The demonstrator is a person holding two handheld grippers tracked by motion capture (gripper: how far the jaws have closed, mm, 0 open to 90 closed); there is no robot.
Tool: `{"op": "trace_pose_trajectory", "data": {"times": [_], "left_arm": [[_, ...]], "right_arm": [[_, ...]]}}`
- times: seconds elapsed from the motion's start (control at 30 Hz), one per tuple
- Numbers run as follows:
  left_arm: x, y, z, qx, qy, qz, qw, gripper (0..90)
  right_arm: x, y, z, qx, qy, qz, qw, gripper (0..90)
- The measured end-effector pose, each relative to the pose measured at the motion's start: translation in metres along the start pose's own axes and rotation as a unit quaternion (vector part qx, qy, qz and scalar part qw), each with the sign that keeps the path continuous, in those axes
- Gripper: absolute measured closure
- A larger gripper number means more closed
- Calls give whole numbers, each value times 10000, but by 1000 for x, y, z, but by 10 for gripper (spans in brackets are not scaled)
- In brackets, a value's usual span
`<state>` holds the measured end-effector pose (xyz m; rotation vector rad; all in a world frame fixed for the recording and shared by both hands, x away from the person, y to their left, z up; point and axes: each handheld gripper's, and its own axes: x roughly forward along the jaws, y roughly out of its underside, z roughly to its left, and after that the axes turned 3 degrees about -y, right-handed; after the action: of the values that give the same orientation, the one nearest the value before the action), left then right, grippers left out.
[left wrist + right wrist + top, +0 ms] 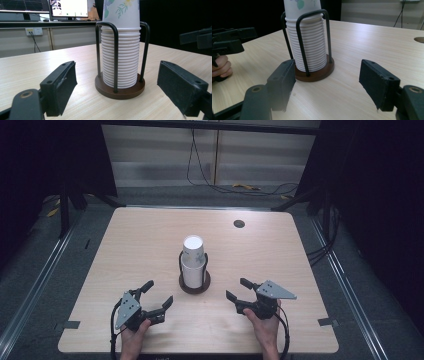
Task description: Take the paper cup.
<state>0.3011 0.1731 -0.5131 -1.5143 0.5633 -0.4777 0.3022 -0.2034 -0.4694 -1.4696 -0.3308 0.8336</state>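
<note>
Looking down in the high view: left gripper (156, 296) jaws spread, nothing between; right gripper (237, 290) jaws apart, nothing between. Stack of paper cups (193, 262) in its wire holder (194, 284) stands on the table (125, 250), ahead of both grippers and between them, touching neither. Left gripper view: left gripper (115, 85) jaws wide apart, cup stack (121, 52) straight ahead beyond the tips, holder base (120, 88) not touched. Right gripper view: right gripper (327, 80) jaws apart, cup stack (308, 42) ahead, slightly toward its left jaw, untouched; other gripper far left.
</note>
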Motion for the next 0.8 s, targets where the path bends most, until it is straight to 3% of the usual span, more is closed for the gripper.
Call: {"op": "trace_pose_trajectory", "data": {"times": [0.2, 0.8], "left_arm": [[0, 0, 0, 24, 41, 23, 10000, 156], [-1, 0, 0, 25, 69, 3, 10000, 156]], "right_arm": [[13, -19, 3, -79, -343, 41, 9994, 286], [42, -55, 3, -239, -760, 99, 9968, 259]]}}
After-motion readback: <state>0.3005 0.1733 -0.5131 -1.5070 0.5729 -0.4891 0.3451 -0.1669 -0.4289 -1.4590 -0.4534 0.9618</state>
